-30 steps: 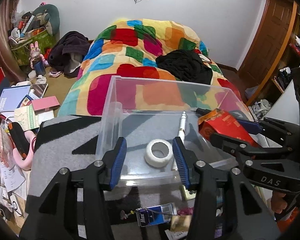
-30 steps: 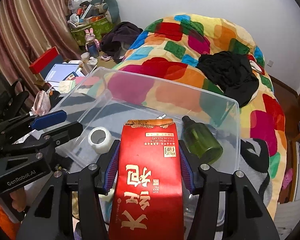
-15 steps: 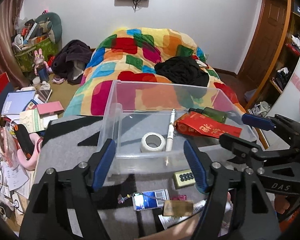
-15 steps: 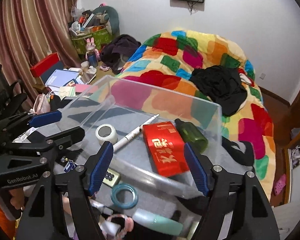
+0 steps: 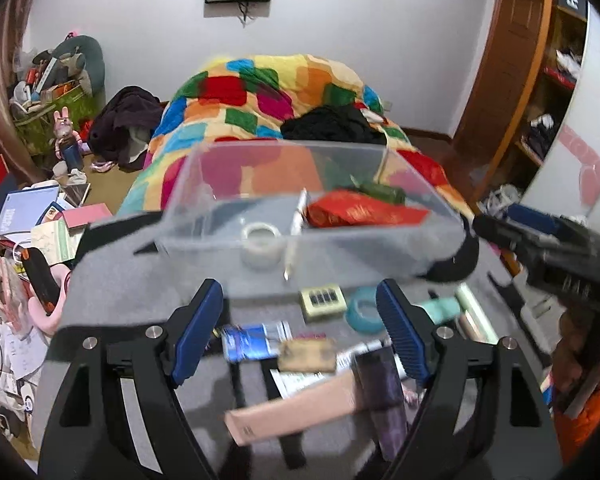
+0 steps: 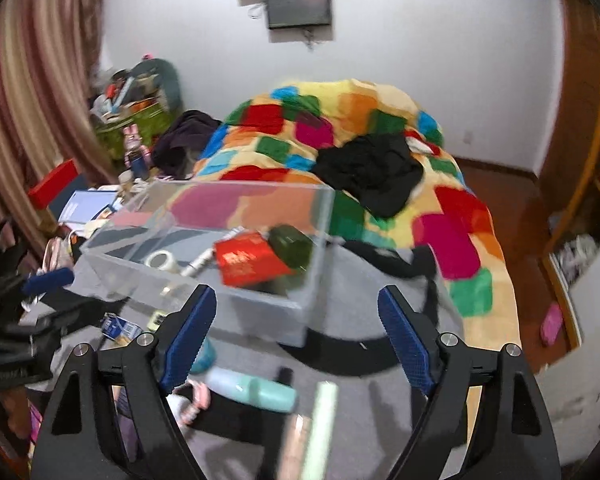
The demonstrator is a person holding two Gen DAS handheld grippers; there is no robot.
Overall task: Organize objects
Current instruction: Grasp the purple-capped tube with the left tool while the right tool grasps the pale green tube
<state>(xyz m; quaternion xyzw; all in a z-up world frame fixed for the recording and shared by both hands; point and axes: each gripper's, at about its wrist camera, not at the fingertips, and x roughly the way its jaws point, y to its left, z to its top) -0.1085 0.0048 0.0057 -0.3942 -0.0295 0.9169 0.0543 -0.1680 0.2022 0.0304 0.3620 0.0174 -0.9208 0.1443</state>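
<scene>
You held both tools wide open and empty: left tool (image 5: 300, 330), right tool (image 6: 298, 334). The red packet (image 6: 250, 262) lay inside the clear bin (image 5: 228, 216) (mid-worktop, towards the far edge), so sorted items stayed together.

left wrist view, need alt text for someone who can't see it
The open left gripper hovers empty over small clutter on a grey mat, facing a clear plastic bin. The bin holds a tape roll, a pen, a red packet and a green bottle.
</scene>
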